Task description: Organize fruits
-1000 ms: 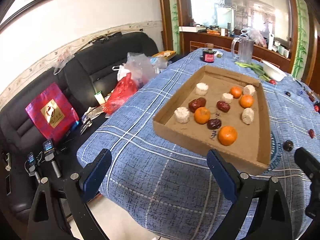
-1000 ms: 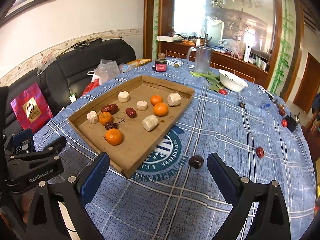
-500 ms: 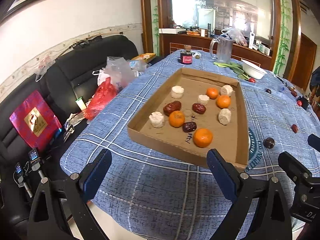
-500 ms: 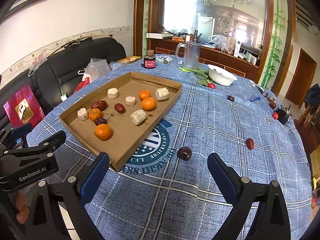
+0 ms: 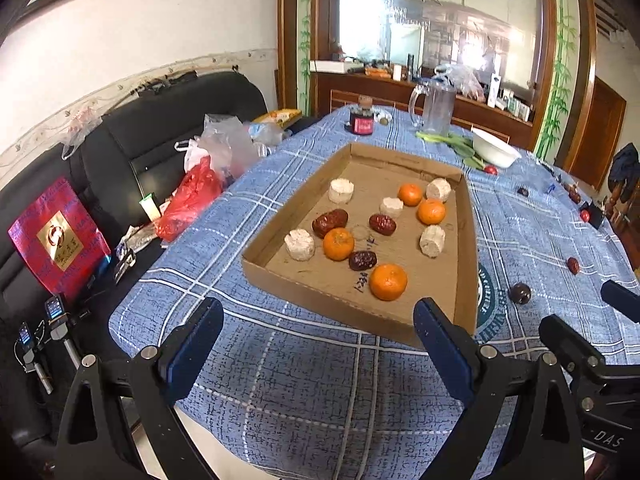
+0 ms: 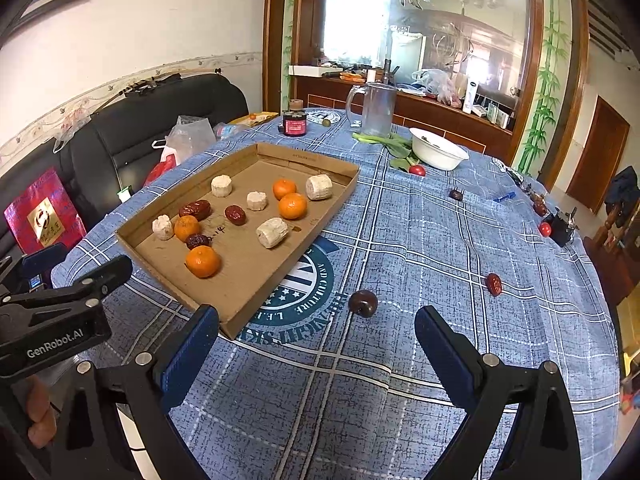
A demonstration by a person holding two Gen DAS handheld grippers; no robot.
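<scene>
Left gripper [image 5: 318, 346]: held above the near table edge, aimed fwd at the cardboard tray [image 5: 464, 240]; jaws spread wide, nothing between them. Its body also shows at the left edge of the right wrist view, w/ the person's fingers [image 6: 40, 420] wrapped under the handle.

Right gripper [image 6: 316, 346]: held level over the blue plaid tablecloth [image 6: 420, 232], just right of the tray's near corner; jaws spread wide, empty.

Tray contents: 4 oranges, nearest one [image 5: 388, 281] by the front wall; 3 red dates, e.g. [image 5: 330, 222]; 5 pale corn pieces, e.g. [image 5: 299, 244].

Loose on the cloth, outside the tray: dark round fruit [image 6: 363, 303] just ahead of the right gripper, between its fingers in view, not touched; red date [image 6: 493, 284] farther right. White bowl [image 6: 438, 154] and glass pitcher [image 6: 376, 109] at the far side.
</scene>
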